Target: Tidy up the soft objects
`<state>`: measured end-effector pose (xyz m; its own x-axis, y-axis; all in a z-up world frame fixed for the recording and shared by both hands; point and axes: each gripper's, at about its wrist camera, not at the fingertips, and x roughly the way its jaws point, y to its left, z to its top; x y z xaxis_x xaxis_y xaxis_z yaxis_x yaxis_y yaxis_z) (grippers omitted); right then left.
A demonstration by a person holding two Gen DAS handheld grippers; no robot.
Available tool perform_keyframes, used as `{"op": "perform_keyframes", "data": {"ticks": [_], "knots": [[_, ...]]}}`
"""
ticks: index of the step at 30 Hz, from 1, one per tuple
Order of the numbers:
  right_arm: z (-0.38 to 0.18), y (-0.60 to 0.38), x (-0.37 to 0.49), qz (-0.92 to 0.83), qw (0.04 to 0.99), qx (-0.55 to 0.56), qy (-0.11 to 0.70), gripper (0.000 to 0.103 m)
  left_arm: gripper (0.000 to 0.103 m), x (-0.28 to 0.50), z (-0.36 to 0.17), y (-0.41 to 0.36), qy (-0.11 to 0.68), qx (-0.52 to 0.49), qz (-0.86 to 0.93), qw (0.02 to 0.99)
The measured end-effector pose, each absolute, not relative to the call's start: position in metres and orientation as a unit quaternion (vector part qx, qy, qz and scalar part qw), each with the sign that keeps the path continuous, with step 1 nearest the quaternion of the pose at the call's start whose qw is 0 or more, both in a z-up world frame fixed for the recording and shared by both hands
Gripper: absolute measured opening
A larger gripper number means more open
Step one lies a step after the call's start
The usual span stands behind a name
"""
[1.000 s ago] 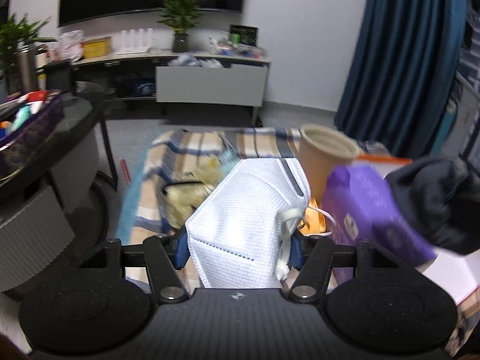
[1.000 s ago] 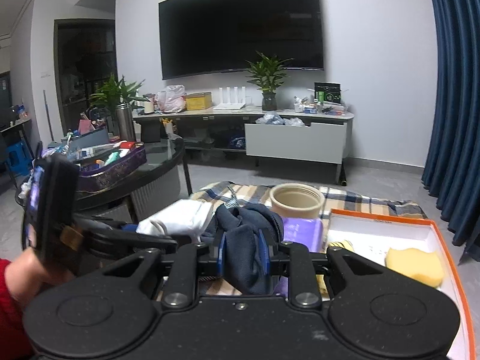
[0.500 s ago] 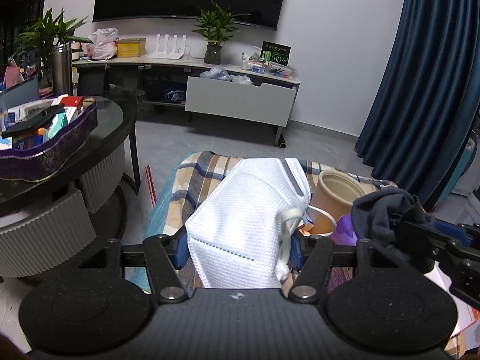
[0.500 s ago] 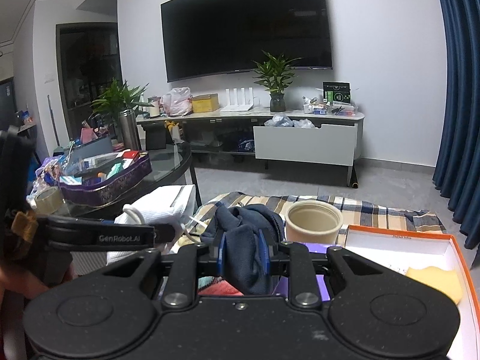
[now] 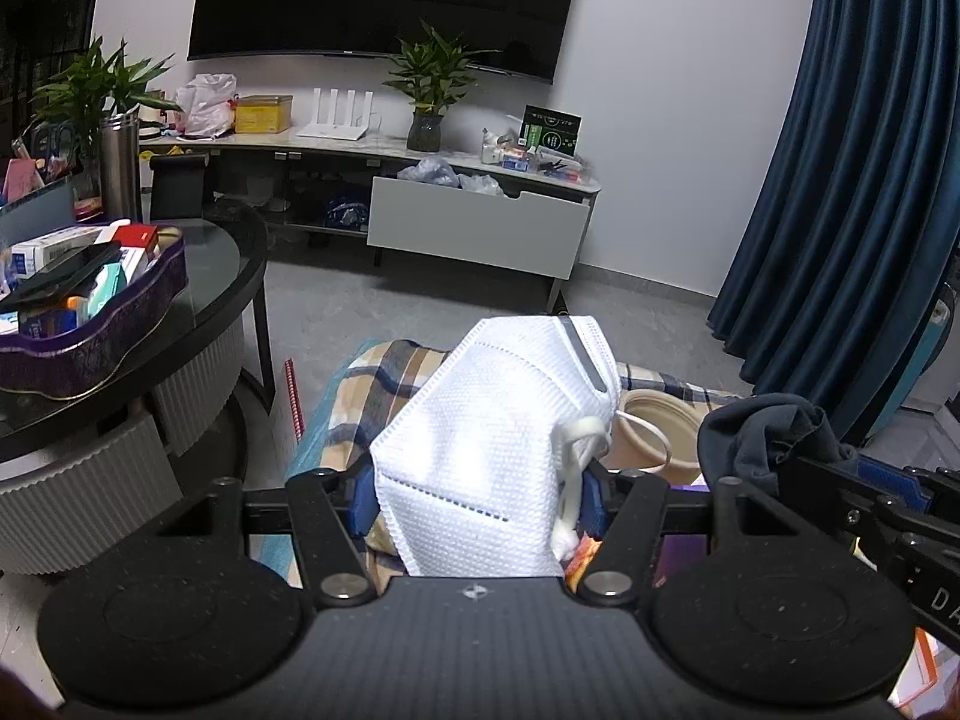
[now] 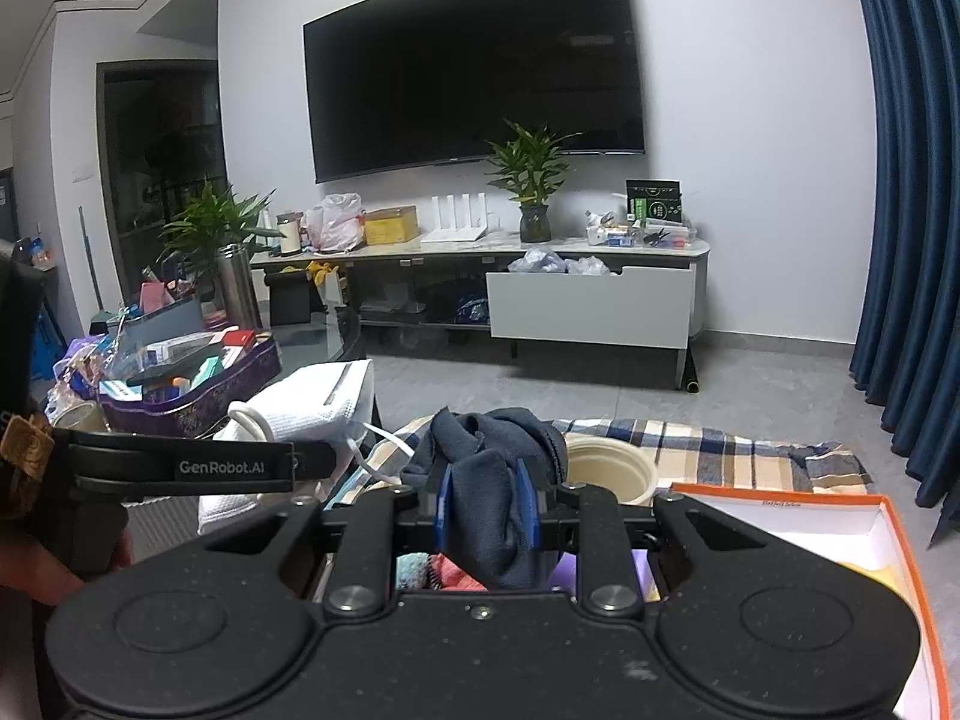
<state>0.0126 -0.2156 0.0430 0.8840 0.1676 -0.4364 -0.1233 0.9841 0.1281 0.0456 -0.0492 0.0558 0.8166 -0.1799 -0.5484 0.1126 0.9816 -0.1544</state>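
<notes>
Both tongs are loaded: our left tongs pinch a white face mask across its folded body, and our right tongs are pressed tight on a bunched dark blue cloth. Both soft things hang in the air above the plaid blanket that covers the surface we work on, the mask over its left part and the cloth nearer its middle.

Just beyond the cloth stands an open tan cup, and to the right lies a white box with an orange rim, a yellow patch showing in its near corner. Under the right tongs we glimpse more small soft things, one teal and one pink, plus something purple; we cannot tell what holds them.

We judge the job part done: two items are lifted but not yet placed, and others remain on the blanket.

For room, the air above the blanket is open ahead. At the left a round glass side table with a cluttered purple tray stands close, and the two tools sit close together.
</notes>
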Motion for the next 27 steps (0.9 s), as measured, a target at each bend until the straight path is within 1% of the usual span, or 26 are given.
{"op": "perform_keyframes", "data": {"ticks": [27], "knots": [[0.055,-0.256,0.004,0.028,0.974,0.062,0.216,0.028,0.062,0.055,0.060,-0.089,0.295,-0.028,-0.134,0.946]]}}
